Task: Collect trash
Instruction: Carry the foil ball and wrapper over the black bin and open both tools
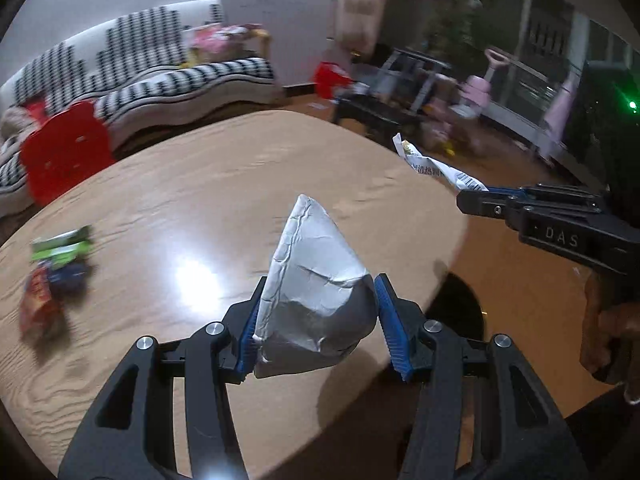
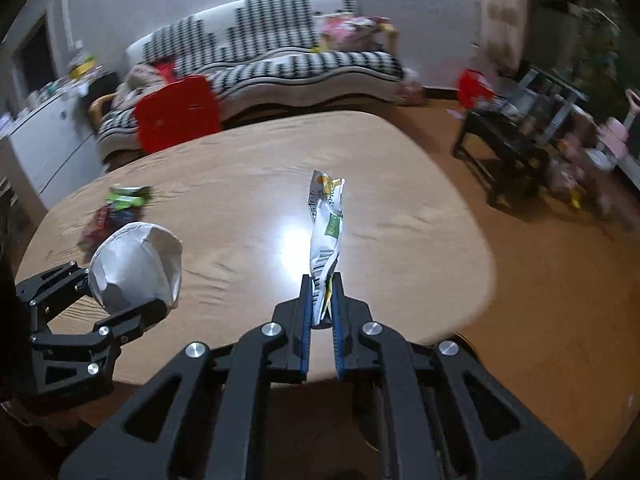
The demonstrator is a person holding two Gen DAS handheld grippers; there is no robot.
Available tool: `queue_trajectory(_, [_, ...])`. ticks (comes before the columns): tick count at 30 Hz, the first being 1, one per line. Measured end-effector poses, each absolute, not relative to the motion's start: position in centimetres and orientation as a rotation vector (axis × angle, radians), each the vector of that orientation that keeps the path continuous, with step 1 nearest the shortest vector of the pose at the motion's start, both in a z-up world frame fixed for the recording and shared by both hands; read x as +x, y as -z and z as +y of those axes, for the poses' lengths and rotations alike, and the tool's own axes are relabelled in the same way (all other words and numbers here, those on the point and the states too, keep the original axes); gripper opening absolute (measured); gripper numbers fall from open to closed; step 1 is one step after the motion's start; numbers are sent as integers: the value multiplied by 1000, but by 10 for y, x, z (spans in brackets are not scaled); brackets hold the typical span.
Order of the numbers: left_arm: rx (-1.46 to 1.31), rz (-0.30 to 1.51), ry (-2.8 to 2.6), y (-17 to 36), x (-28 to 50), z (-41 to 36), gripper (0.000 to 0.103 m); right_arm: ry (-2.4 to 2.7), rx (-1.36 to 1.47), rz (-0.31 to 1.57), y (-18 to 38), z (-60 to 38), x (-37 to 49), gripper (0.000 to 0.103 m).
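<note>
Between the blue pads of the left gripper sits a crumpled white paper cup, the right gripper pinches a flat wrapper, both above the wooden table, where some coloured wrappers wait, so I judge the collecting partly done.

Crumpled white paper bag: puffed, creased, tapering to a folded peak pointing away from the jaws; clamped at its wide lower part between both blue pads.

Flattened white wrapper with green and yellow print and a barcode: twisted, standing up and outward from between the closed jaws, pinched at its lower end.

Small pile of green, red and blue wrappers: lay on the tabletop, far left of the jaws, blurred.
</note>
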State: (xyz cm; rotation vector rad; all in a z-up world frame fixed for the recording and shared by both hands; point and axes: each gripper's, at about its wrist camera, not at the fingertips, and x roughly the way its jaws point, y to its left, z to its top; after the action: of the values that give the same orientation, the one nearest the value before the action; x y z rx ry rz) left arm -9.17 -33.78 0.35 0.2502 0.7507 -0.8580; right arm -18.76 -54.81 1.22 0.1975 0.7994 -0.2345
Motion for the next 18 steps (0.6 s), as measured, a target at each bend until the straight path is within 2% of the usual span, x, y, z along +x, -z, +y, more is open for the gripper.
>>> queue_trajectory(9, [311, 789, 1043, 21, -148, -426, 51, 347, 316, 895, 30, -622, -264, 10])
queue_trajectory(18, [386, 835, 1125, 51, -170, -475, 51, 373, 390, 936, 52, -648, -291, 10])
